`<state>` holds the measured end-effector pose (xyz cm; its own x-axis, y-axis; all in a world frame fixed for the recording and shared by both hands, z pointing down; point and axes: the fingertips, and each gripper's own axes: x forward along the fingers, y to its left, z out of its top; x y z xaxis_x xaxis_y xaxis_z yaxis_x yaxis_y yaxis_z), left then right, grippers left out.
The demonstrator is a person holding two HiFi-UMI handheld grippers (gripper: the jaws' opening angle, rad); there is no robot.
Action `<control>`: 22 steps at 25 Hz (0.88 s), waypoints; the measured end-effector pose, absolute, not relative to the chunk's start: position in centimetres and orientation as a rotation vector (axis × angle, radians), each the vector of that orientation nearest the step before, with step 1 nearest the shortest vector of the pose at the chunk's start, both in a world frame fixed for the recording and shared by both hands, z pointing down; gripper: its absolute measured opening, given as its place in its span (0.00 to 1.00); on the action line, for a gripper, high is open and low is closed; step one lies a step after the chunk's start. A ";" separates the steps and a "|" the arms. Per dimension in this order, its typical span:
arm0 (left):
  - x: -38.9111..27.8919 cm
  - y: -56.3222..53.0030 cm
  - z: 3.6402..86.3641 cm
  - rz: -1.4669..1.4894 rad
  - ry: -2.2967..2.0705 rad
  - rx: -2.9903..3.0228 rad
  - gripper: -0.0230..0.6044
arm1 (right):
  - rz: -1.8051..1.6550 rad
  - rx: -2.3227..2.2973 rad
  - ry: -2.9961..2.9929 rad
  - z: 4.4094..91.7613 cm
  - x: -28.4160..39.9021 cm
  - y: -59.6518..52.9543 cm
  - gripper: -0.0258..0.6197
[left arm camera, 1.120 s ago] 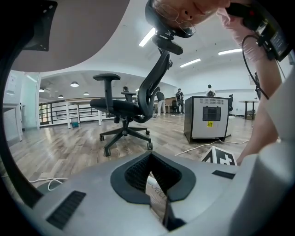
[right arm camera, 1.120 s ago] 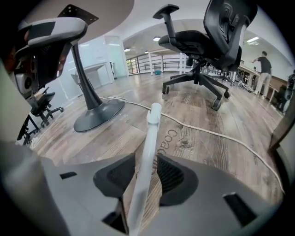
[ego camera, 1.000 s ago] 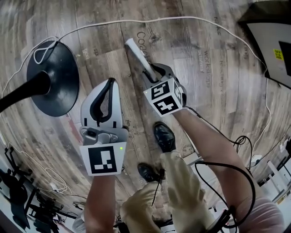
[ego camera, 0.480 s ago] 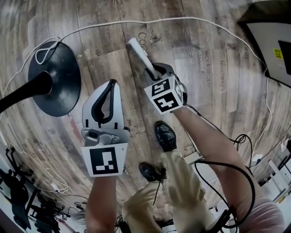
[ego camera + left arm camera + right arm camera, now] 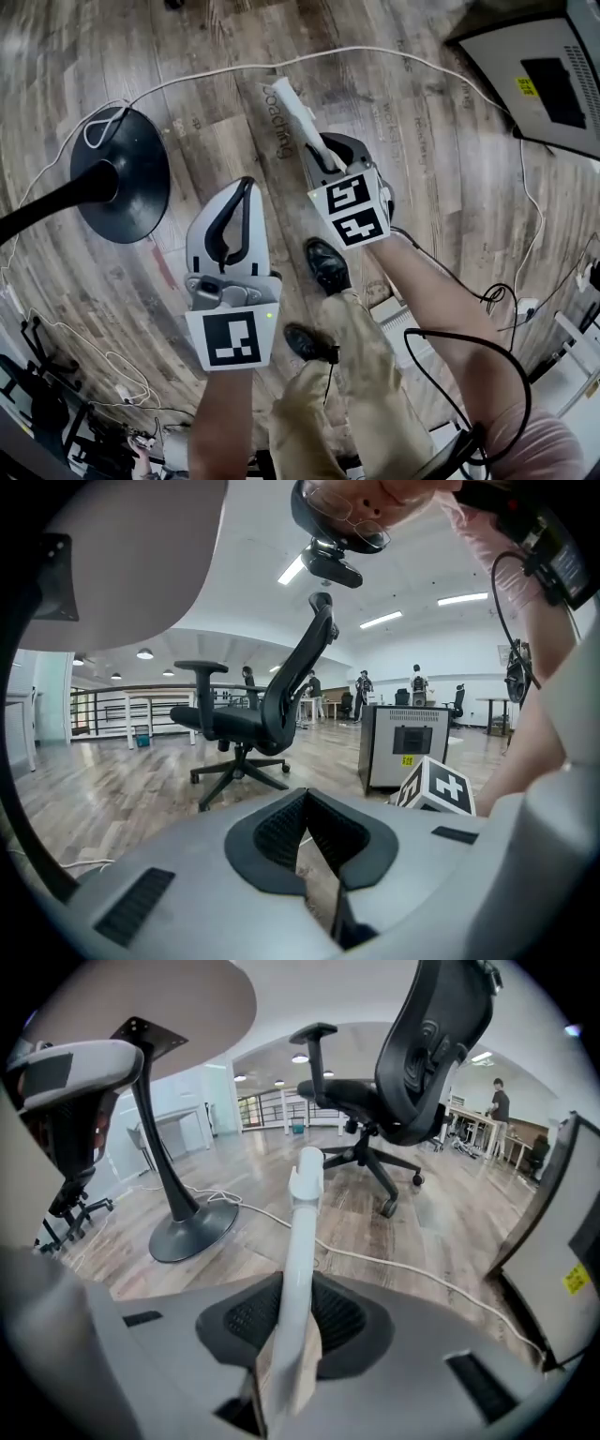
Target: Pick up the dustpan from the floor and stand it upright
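Floor (image 5: 450,187) fills the head view, but the scene has slid since 1 second ago. The grey cabinet (image 5: 544,75) at 2 o'clock shows more of itself, the black round base (image 5: 127,178) at 9 o'clock sits lower, and the person's leg (image 5: 361,375) at 6 o'clock looks straighter. My reading is that the person is rising and the lift is under way.

The dustpan shows only as its white handle (image 5: 295,117), slanting towards 11 o'clock from the right tool (image 5: 326,155), much as it did before. The pan end is hidden under that tool, so I cannot tell whether it has left the floor. The left tool (image 5: 244,192) hangs beside it at 7 o'clock, well apart from the handle.

The right gripper view adds the grip itself. The right tool pinches the handle between its 2 black pads, and the shaft runs away to 12 o'clock towards an office chair (image 5: 412,1063).

The left gripper view shows its jaws pressed together at the tips on nothing. The right tool's marker cube (image 5: 436,785) sits at 4 o'clock.
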<state>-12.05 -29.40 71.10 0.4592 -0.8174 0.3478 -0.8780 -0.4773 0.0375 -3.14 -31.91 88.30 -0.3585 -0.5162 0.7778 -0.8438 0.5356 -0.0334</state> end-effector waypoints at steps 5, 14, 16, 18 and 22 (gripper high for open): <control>-9.9 -28.1 65.2 0.351 -1.450 2.510 0.06 | 0.536 1.213 -2.046 80.8 0.3 -30.6 0.19; -5.5 -23.1 54.1 0.347 -1.308 2.633 0.06 | 0.499 1.412 -2.005 67.9 7.8 -25.1 0.18; -5.5 -21.6 51.8 0.358 -1.285 2.670 0.06 | 0.498 1.446 -1.990 65.6 9.1 -23.1 0.18; -5.3 -20.2 49.8 0.373 -1.254 2.722 0.06 | 0.488 1.478 -1.988 63.4 10.2 -21.3 0.18; -4.3 -17.6 45.9 0.353 -1.195 2.835 0.06 | 0.447 1.529 -1.990 59.6 11.8 -17.5 0.18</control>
